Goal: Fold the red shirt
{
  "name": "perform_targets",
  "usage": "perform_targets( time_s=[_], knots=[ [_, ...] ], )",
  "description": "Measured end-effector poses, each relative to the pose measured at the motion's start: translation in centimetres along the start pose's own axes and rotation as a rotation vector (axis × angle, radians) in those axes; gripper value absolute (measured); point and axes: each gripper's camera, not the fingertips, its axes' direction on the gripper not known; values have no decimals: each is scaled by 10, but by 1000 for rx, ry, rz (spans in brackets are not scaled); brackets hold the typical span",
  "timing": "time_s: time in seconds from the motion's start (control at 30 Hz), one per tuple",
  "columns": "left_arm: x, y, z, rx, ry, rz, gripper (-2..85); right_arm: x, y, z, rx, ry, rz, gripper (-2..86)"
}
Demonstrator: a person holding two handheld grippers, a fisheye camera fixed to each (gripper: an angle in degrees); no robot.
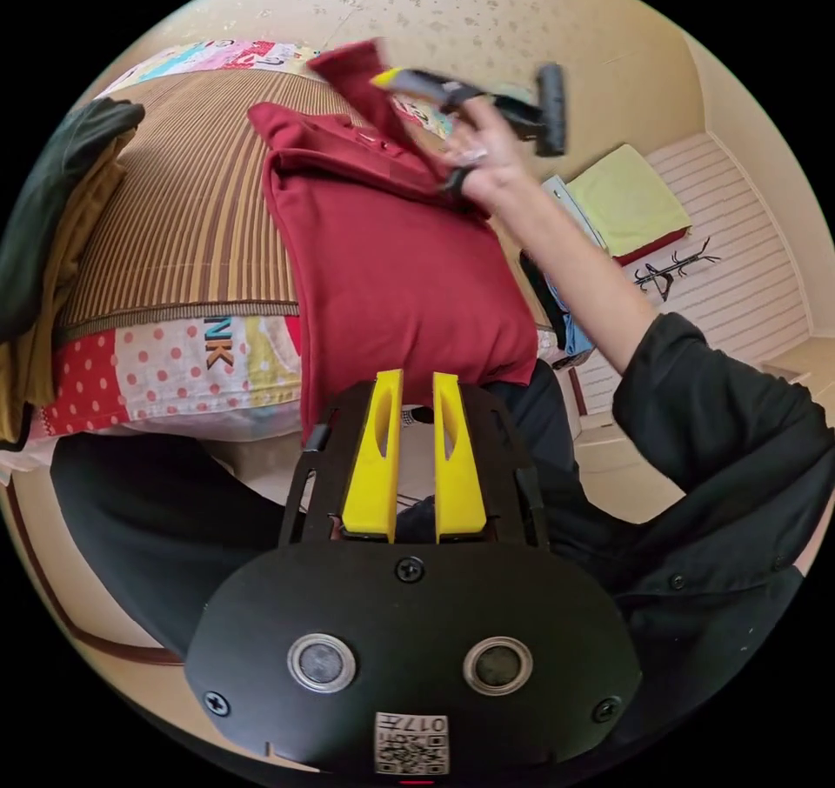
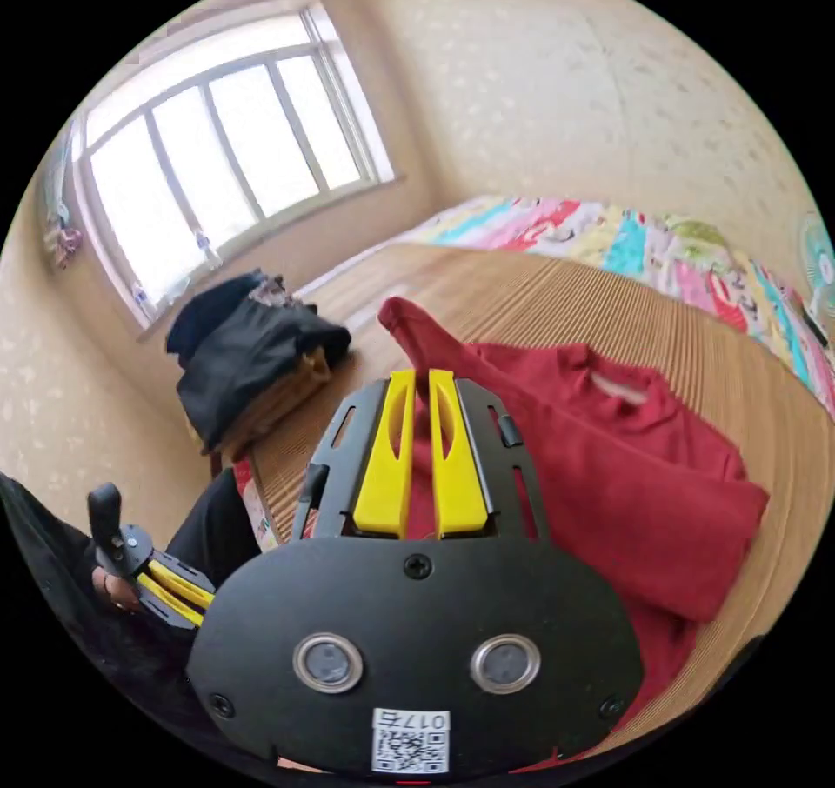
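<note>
The red shirt (image 1: 391, 283) lies on a brown striped mat (image 1: 183, 214) on the bed, its lower part hanging over the near edge. In the left gripper view, a hand holds my right gripper (image 1: 384, 80) above the shirt's far side, shut on a red sleeve (image 1: 357, 70) that it lifts off the mat. In the right gripper view, red cloth sits pinched between the yellow jaws of the right gripper (image 2: 419, 381), and the shirt (image 2: 626, 475) spreads below with its collar showing. My left gripper (image 1: 417, 383) hovers at the bed's near edge, jaws together with nothing between them; it appears again as the left gripper (image 2: 187, 597) low beside the person.
A pile of dark and mustard clothes (image 1: 52, 214) (image 2: 252, 353) sits on the mat near the window (image 2: 217, 144). A colourful sheet (image 1: 174, 370) covers the bed's side. On the floor lie a yellow cushion (image 1: 626, 197) and a black hanger (image 1: 674, 270).
</note>
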Motion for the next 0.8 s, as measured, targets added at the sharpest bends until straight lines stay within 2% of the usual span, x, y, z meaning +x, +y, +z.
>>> perform_targets(
  time_s=[0.03, 0.07, 0.13, 0.23, 0.3, 0.4, 0.47, 0.53, 0.6, 0.8],
  knots=[
    [3, 5, -6, 17, 0, 8, 65, -6, 6, 34, -90, -2, 20, 37],
    [5, 9, -10, 26, -23, 17, 65, -9, 15, 38, -36, 7, 63, 39],
    [5, 15, -14, 17, -73, 27, 65, -8, 20, 26, 37, -20, 77, 45],
    [-6, 20, -11, 10, -98, 34, 66, 3, 18, 9, -21, -159, 57, 69],
    [-16, 15, -8, 3, -67, 23, 68, 8, 26, -13, 5, -192, 15, 91],
    [-23, -1, -9, 34, -56, 31, 82, 37, 49, -54, 74, -88, 57, 103],
    [-25, -13, -23, 131, -90, 12, 80, 72, 63, -83, 121, 120, 141, 91],
    [-20, -20, -37, 226, -44, 24, 72, 107, 64, -99, 115, 312, 278, 72],
    [-13, -25, -44, 278, -17, 32, 63, 139, 59, -110, 100, 402, 354, 56],
    [15, -24, -19, 248, -25, 66, 60, 236, 54, -73, -144, 573, 486, 15]
  ],
)
